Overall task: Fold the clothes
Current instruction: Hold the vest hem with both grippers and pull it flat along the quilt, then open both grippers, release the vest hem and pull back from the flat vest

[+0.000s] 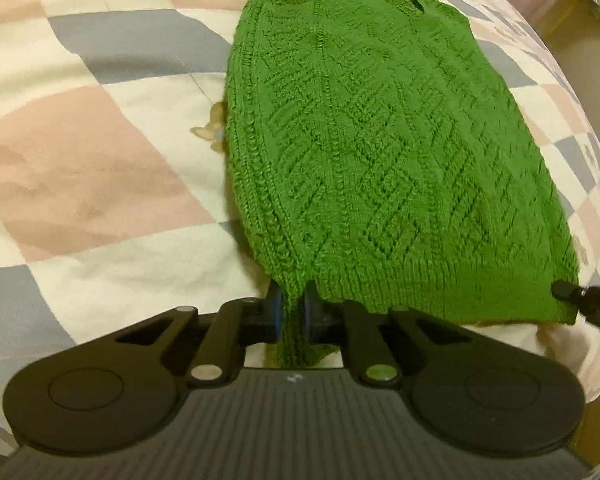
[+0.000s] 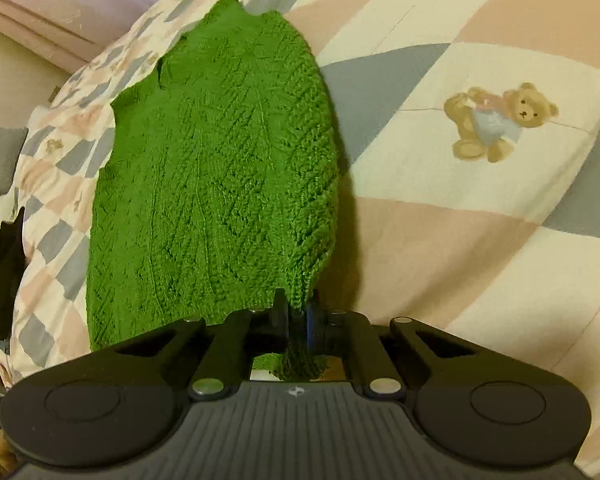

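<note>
A green knitted sweater (image 1: 372, 136) lies lengthwise on a checked quilt, collar at the far end, ribbed hem nearest me. My left gripper (image 1: 293, 300) is shut on the hem's left corner, and a fold of knit hangs down between its fingers. In the right wrist view the same sweater (image 2: 216, 176) stretches away to the upper left, and my right gripper (image 2: 298, 312) is shut on the hem's right corner. The right gripper's black tip (image 1: 580, 294) shows at the hem's right end in the left wrist view.
The quilt (image 1: 84, 168) has pink, grey and cream squares, with a teddy bear print (image 2: 500, 120) to the right of the sweater. A dark cloth (image 2: 4, 272) hangs at the bed's left edge. The bed's edge and floor show at far right (image 1: 568, 28).
</note>
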Tool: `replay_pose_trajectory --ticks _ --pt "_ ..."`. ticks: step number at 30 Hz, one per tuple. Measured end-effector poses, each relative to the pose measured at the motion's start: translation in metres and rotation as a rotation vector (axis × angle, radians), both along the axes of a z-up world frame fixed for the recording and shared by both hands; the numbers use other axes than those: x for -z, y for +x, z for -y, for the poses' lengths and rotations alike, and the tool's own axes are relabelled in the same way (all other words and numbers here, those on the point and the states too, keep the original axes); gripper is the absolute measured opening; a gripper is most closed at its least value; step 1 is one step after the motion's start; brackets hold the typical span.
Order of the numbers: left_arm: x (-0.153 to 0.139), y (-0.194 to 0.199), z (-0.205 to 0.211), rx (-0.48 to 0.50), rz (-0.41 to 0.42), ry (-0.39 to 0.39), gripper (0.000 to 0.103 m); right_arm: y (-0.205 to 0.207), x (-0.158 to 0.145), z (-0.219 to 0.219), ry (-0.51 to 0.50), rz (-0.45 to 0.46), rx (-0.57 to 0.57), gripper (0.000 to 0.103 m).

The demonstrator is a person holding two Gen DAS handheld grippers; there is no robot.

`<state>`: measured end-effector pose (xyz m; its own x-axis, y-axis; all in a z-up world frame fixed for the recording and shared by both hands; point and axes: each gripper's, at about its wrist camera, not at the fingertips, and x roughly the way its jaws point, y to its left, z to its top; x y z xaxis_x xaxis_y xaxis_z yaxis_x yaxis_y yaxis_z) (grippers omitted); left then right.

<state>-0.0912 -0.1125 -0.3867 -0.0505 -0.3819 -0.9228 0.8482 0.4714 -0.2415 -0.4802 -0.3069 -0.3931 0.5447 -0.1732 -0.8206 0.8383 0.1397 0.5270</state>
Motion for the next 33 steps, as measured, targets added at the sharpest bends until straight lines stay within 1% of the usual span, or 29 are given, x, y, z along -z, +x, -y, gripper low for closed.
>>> replay_pose_trajectory --ticks 1,2,3,4,6,8,10,11,12,13,15,16,17,18,22,23,25,27,30,31,33 --pt "0.005 0.000 0.001 0.000 0.011 0.028 0.012 -0.001 0.005 0.001 0.023 -0.017 0.003 0.018" --pt "0.006 -0.001 0.004 0.001 0.016 0.045 0.014 0.000 0.009 0.002 0.054 -0.041 0.007 0.023" --pt "0.008 -0.001 0.006 0.001 0.022 0.063 0.015 0.000 0.010 0.002 0.077 -0.058 0.015 0.032" --pt "0.007 -0.002 0.008 0.004 0.031 0.078 0.017 -0.001 0.010 0.002 0.091 -0.071 0.021 0.033" --pt "-0.004 -0.005 0.012 0.010 0.064 0.096 0.020 -0.002 -0.003 -0.002 0.049 -0.093 0.018 0.033" --pt "-0.019 -0.007 0.011 0.011 0.095 0.090 0.020 0.001 -0.019 -0.006 -0.032 -0.127 0.002 0.033" --pt "-0.028 -0.013 0.014 0.024 0.139 0.096 0.020 0.008 -0.030 -0.010 -0.137 -0.184 -0.044 0.033" --pt "-0.030 -0.017 0.016 0.034 0.164 0.105 0.021 0.011 -0.033 -0.011 -0.180 -0.214 -0.074 0.033" --pt "-0.029 -0.020 0.019 0.041 0.182 0.124 0.027 0.015 -0.029 -0.011 -0.188 -0.239 -0.105 0.033" --pt "-0.020 -0.022 0.023 0.044 0.183 0.164 0.030 0.021 -0.022 -0.012 -0.178 -0.268 -0.136 0.033" --pt "0.001 -0.025 0.032 0.041 0.181 0.247 0.030 0.029 -0.006 -0.013 -0.141 -0.321 -0.171 0.033" --pt "0.008 -0.027 0.036 0.031 0.180 0.278 0.031 0.030 -0.006 -0.013 -0.132 -0.331 -0.168 0.033" --pt "0.009 -0.028 0.039 0.020 0.189 0.293 0.031 0.032 -0.006 -0.013 -0.123 -0.342 -0.165 0.033" --pt "0.004 -0.030 0.041 0.016 0.199 0.294 0.030 0.033 -0.008 -0.014 -0.125 -0.347 -0.162 0.033" --pt "-0.018 -0.037 0.044 0.002 0.248 0.279 0.032 0.030 -0.040 -0.020 -0.221 -0.311 -0.154 0.033" --pt "-0.022 -0.039 0.045 -0.002 0.254 0.271 0.032 0.029 -0.045 -0.021 -0.237 -0.299 -0.155 0.033" --pt "-0.023 -0.042 0.048 -0.007 0.258 0.267 0.033 0.030 -0.042 -0.022 -0.250 -0.297 -0.174 0.033" --pt "-0.015 -0.044 0.049 -0.006 0.255 0.278 0.033 0.035 -0.026 -0.020 -0.214 -0.317 -0.205 0.033" --pt "0.009 -0.048 0.049 0.007 0.256 0.327 0.040 0.037 -0.003 -0.023 -0.125 -0.349 -0.217 0.033" --pt "0.012 -0.048 0.049 0.007 0.259 0.339 0.040 0.037 0.001 -0.023 -0.104 -0.355 -0.216 0.033" --pt "0.006 -0.049 0.049 0.005 0.260 0.331 0.038 0.035 -0.012 -0.023 -0.115 -0.345 -0.205 0.033"
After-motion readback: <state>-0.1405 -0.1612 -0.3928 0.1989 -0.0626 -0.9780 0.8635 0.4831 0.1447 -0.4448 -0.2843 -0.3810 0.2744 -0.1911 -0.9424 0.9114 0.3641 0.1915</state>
